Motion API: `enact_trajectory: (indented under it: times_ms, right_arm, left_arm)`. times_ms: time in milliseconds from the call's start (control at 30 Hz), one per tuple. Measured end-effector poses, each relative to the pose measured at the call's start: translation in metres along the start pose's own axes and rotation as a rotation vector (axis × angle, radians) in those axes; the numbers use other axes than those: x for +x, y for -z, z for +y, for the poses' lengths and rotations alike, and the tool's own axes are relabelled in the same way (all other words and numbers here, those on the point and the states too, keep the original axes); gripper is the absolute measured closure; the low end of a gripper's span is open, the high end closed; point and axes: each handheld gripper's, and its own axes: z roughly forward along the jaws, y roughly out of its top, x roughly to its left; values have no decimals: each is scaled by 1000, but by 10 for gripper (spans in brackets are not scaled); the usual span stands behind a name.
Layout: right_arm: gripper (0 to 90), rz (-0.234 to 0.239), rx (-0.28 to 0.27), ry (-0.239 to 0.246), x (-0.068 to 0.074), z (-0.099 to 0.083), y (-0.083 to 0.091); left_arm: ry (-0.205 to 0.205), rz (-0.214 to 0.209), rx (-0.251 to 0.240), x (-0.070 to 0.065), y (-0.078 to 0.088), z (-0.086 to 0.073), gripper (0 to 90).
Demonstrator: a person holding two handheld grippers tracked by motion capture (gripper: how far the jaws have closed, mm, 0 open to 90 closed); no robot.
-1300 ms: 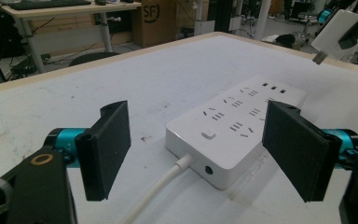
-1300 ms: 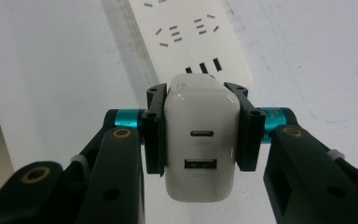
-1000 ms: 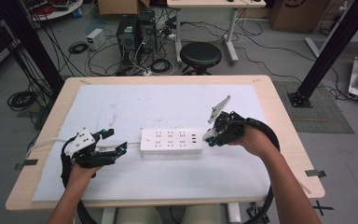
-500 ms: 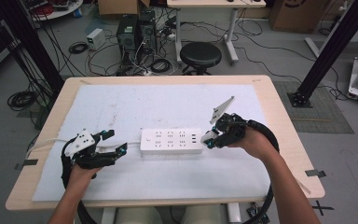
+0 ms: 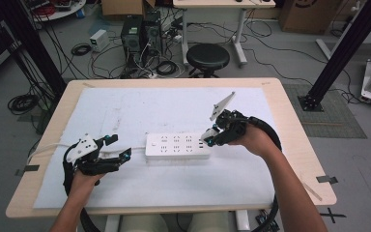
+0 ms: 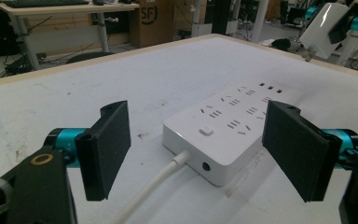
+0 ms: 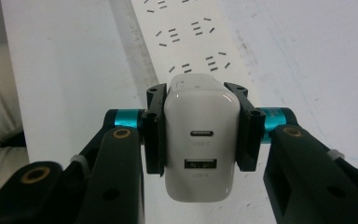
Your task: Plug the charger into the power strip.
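Seemingly light and rigid, the slick charger (image 7: 199,140) sits clamped flat-sided in the right tongs (image 7: 199,135); left tongs (image 6: 205,154) gape apart by the power strip (image 6: 233,126).

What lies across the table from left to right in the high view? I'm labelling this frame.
Left gripper, jaws open → white power strip → white charger clamped in the right gripper → the person's right hand.
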Motion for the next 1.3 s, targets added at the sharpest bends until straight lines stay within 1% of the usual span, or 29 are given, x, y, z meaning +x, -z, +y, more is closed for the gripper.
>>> enact_trajectory:
  times_ms: [200, 233, 267, 300, 333, 367, 467, 500, 767, 900, 1033, 1133, 1167, 1267, 1300]
  right_arm:
    - [631, 13, 28, 37, -7, 21, -8]
    - [631, 13, 28, 37, -7, 21, -8]
    - [631, 16, 39, 39, -7, 25, -9]
    - [631, 26, 55, 62, -11, 33, -15]
    - [631, 29, 58, 65, -11, 35, -17]
    - [631, 29, 58, 65, -11, 35, -17]
    - [631, 32, 80, 79, -13, 40, -23]
    - [631, 38, 94, 95, -14, 41, -28]
    - [632, 53, 122, 112, -20, 46, -41]
    - [631, 53, 147, 128, -23, 50, -49]
    - [631, 59, 156, 140, -27, 52, -54]
    - [631, 64, 166, 138, -28, 52, -58]
    - [631, 65, 171, 148, -29, 53, -61]
    - [631, 66, 175, 147, -29, 53, -62]
    - [631, 64, 190, 160, -30, 53, -68]
  left_arm:
    - [1, -3, -5, 0, -1, 0, 236]
    - [1, -3, -5, 0, -1, 0, 236]
    - [1, -3, -5, 0, -1, 0, 236]
    - [2, -5, -6, 1, -1, -1, 236]
    - [4, -6, -7, 1, -1, -1, 236]
    - [4, -6, -7, 1, -1, -1, 236]
    - [6, -6, -9, 1, 0, -1, 236]
    - [6, -7, -10, 1, 0, -1, 236]
    - [10, -8, -15, 2, 1, -4, 237]
    - [12, -9, -20, 1, 1, -4, 237]
    - [13, -9, -19, 2, 1, -5, 236]
    - [16, -11, -18, 3, 1, -6, 236]
    - [18, -11, -23, 3, 1, -6, 236]
    - [18, -11, -22, 3, 0, -6, 237]
    - [19, -13, -19, 3, 0, -7, 237]
